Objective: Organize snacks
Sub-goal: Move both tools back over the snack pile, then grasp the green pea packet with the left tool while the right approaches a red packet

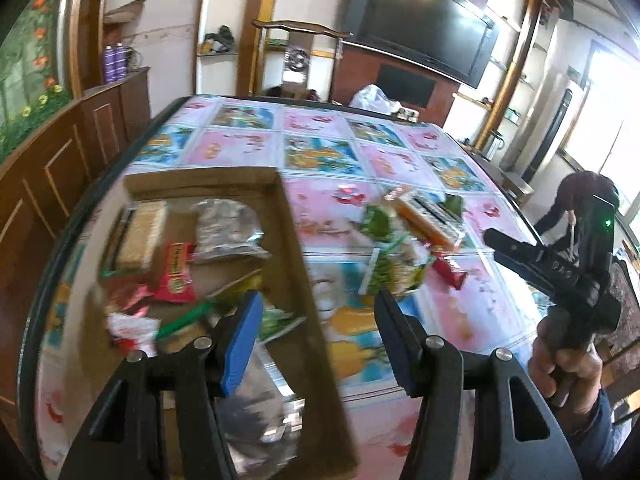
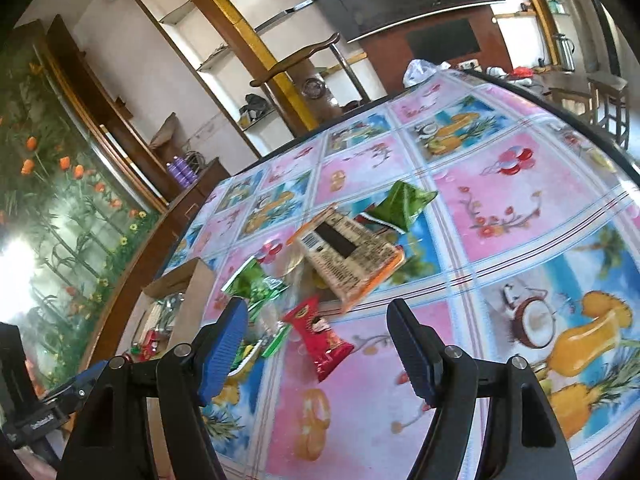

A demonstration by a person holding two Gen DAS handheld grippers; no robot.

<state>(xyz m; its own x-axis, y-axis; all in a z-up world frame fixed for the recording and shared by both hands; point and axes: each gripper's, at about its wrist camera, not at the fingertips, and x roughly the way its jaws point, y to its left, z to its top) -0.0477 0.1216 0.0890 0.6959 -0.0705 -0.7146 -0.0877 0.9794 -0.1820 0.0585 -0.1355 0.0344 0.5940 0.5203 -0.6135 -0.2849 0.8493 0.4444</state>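
A cardboard box (image 1: 298, 240) lies on the table at the left and holds several snacks, among them a red packet (image 1: 176, 276), a silver bag (image 1: 228, 228) and a wafer pack (image 1: 140, 240). My left gripper (image 1: 320, 322) hangs open over the box's right wall, with nothing between its fingers. To the right of the box lies a loose pile: green packets (image 2: 260, 284), an orange pack (image 2: 348, 256), another green packet (image 2: 400, 204) and a red packet (image 2: 320, 336). My right gripper (image 2: 318, 338) is open above the red packet and does not touch it.
The round table (image 2: 500, 200) has a fruit-patterned cloth and a dark rim. A white plastic bag (image 1: 372, 98) sits at its far edge, with a chair back (image 1: 300, 30) behind. A hand (image 1: 560, 364) holds the right gripper (image 1: 520, 248). A person (image 1: 580, 196) bends beyond the table's right side.
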